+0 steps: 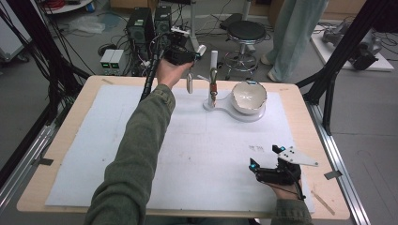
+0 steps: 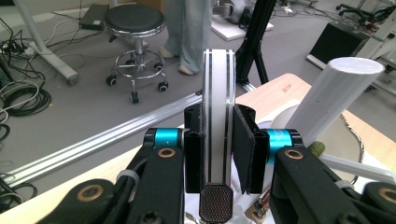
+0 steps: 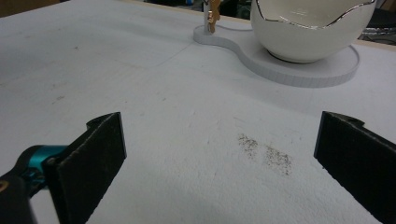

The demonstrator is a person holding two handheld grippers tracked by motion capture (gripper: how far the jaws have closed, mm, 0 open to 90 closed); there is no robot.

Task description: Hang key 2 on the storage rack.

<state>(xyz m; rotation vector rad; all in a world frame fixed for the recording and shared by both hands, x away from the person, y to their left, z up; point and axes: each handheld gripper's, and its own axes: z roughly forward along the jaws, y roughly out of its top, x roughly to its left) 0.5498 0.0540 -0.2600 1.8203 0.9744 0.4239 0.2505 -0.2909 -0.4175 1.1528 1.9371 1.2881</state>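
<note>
My left gripper [image 1: 189, 65] [image 2: 217, 128] is held up over the table's far edge, shut on a flat white bar with two black stripes [image 2: 217, 107] [image 1: 189, 83] that hangs down from it. Just to its right stands a white post [image 1: 213, 61] [image 2: 336, 98] on a white base [image 1: 234, 113] [image 3: 322, 70]. That base also carries a white egg-shell-shaped bowl [image 1: 248, 96] [image 3: 310, 28]. A small brown and gold item [image 1: 213, 89] [image 3: 214, 14] hangs at the post. My right gripper [image 1: 265, 157] [image 3: 219, 158] rests open on the white mat [image 1: 187, 154] at front right, with nothing between its pads.
Dark specks [image 3: 266, 154] mark the mat ahead of the right gripper. Behind the table are a stool [image 1: 245, 35], a standing person's legs [image 1: 293, 33], computer towers [image 1: 141, 26] and cables. Black frame posts [image 1: 338, 51] flank the table.
</note>
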